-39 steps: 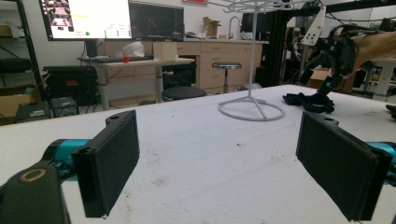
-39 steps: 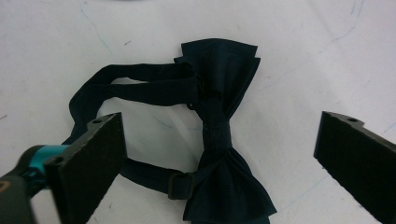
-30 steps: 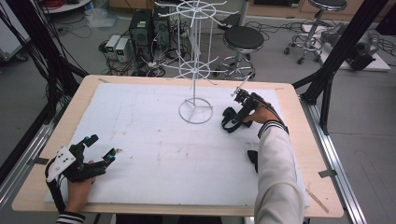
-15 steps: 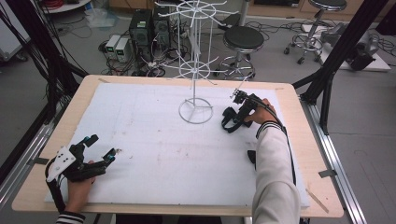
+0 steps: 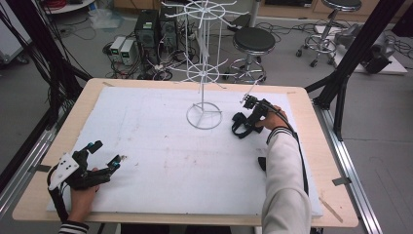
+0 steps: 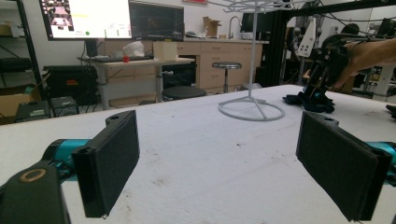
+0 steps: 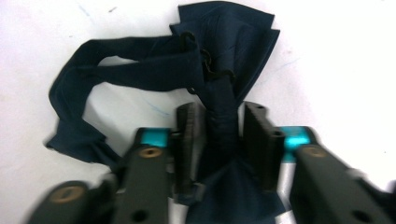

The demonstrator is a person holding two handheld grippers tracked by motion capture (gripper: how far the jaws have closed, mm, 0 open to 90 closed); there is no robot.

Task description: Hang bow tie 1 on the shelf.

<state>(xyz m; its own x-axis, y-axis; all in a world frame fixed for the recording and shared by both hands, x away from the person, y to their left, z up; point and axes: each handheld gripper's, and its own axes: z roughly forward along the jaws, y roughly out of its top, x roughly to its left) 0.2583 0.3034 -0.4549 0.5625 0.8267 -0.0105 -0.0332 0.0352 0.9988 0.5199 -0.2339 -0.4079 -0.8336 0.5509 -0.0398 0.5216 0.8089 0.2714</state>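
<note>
The dark bow tie (image 7: 219, 70) is being clenched at its knot by the right tool (image 7: 219, 140), whose jaws have just been closing; its strap loop, trailing ahead-left, is risking being snagged on the wire rack (image 5: 203, 73).

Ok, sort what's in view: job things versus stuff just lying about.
In the job:
bow tie, pinched at its knot
right gripper, jaws just closed on it
wire rack, beside the tie

Lying about:
left gripper, open and idle
stool
computers on the floor
</note>
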